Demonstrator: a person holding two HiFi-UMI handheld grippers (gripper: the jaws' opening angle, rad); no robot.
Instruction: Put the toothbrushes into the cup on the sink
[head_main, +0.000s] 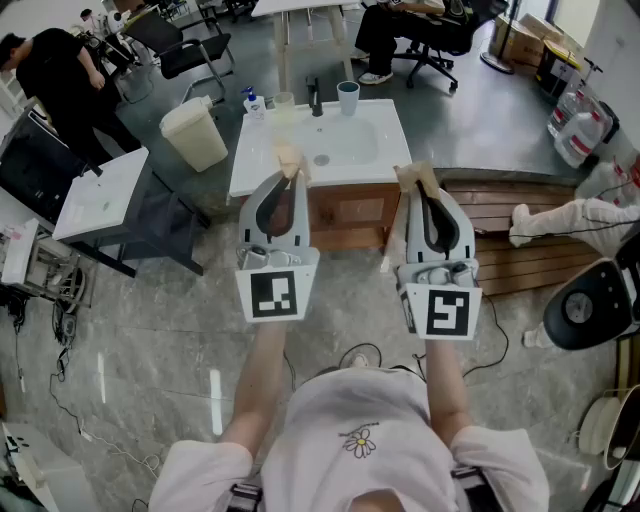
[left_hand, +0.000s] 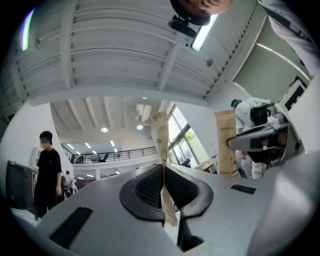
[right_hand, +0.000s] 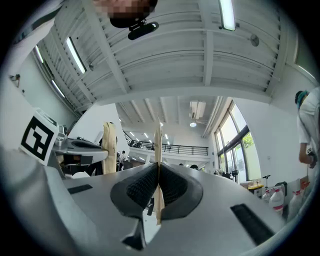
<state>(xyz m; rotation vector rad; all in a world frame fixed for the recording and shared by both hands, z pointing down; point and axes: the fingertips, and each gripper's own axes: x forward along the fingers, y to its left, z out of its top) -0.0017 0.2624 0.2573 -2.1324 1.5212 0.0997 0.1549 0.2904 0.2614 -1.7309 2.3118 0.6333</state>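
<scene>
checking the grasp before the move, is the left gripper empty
No, the left gripper is shut on a paper-wrapped toothbrush that sticks up from between its closed jaws.

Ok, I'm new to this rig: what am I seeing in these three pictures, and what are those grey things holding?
No robot: a person holds two hand grippers. The head view looks down on the left gripper, the right gripper and, beyond them, a white sink with a cup, tap and soap bottle along its back edge. The other two views ride on the grippers, here facing the ceiling. Each gripper is shut on a paper-wrapped toothbrush: left toothbrush, right toothbrush.
</scene>
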